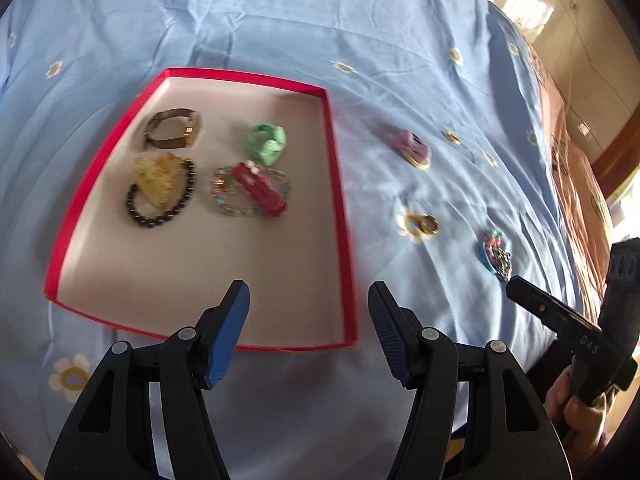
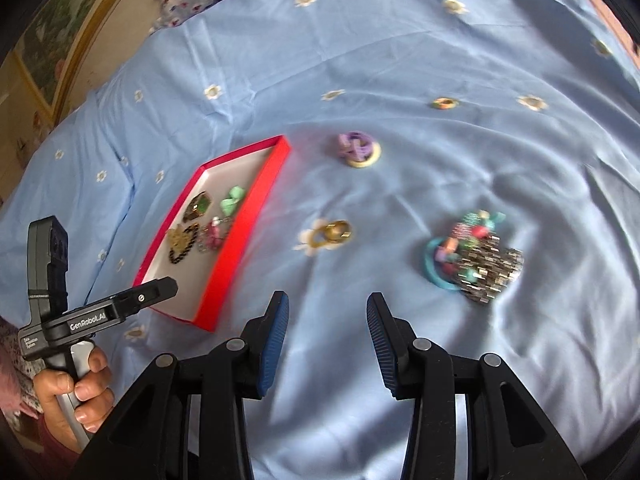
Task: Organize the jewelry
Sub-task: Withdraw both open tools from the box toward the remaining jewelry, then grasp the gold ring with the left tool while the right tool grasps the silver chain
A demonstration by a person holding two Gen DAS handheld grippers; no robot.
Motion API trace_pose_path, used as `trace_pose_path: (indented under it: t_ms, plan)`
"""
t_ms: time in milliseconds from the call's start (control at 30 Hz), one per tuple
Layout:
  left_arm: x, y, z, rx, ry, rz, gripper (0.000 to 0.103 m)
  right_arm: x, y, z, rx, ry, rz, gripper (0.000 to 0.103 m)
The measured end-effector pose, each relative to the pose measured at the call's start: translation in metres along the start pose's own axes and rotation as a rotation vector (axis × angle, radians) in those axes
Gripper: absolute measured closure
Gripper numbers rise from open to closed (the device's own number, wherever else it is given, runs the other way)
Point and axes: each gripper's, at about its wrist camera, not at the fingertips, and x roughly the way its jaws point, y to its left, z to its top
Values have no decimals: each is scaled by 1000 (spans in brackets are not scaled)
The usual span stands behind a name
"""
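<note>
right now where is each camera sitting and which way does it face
Left wrist: rides the left gripper, looking forward and down over the red tray on the bed; both open blue-padded fingers show, plus the right gripper at the right edge.
Right wrist: rides the right gripper, looking down at the sheet; open fingers show, the left hand holding its gripper.
Shared: tray, gold ring, purple piece, beaded cluster.

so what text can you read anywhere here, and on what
"GenRobot.AI": side of the left gripper, right wrist view.
"DAS": body of the right gripper, left wrist view.
Small white print beside "GenRobot.AI": too small to read.
Jewelry, red box: no text.
</note>
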Motion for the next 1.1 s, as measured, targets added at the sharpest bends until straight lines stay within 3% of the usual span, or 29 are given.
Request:
trace_pose_path:
  t_ms: [533,667,767,1100]
  plan:
    - [31,-74,18,175,30,-47,41,-30,-69,2,104,-75,-138,61]
    - [47,-88,23,204,43,-54,41,-26,-76,5,108,-67,-173,63]
    - [62,-100,29,231,55,-48,41,-19,-83,9,118,-51,-183,70]
    - [110,-124,43,295,99,-26,42,10,-98,20,131,-3,-199,70]
